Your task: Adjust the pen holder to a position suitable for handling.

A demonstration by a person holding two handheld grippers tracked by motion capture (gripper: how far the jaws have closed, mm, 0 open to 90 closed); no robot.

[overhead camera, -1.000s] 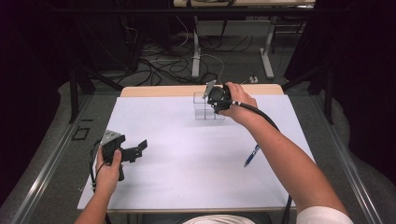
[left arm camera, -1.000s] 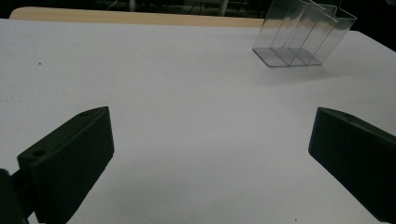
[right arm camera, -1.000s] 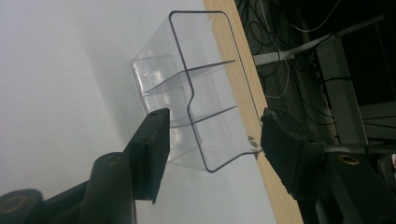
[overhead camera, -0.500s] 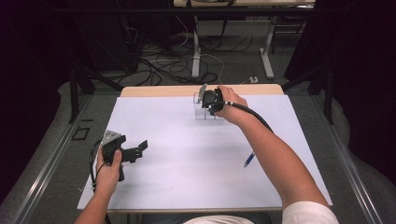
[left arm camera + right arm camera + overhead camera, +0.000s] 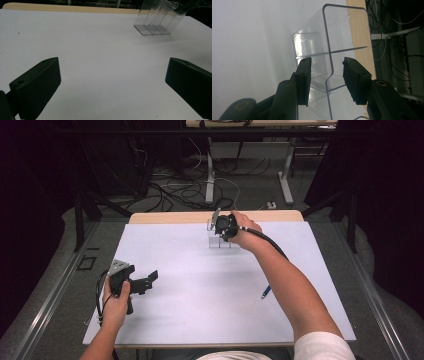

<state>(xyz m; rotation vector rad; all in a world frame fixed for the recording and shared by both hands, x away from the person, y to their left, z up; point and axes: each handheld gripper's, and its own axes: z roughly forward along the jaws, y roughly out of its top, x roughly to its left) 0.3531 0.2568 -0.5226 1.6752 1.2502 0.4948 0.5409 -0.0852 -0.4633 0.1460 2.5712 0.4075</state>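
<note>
The right gripper point(image 5: 325, 75) was part open astride the clear organizer's point(image 5: 317, 47) wall (still ungripped); squaring before closing was advisable.

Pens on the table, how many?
1. A blue pen lies on the white table, right side, beside the person's right forearm. The arm might hide others.

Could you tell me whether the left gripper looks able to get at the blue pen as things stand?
Probably not directly: the right forearm lies across the white table between the left gripper and the blue pen, so a straight path looks blocked.
</note>
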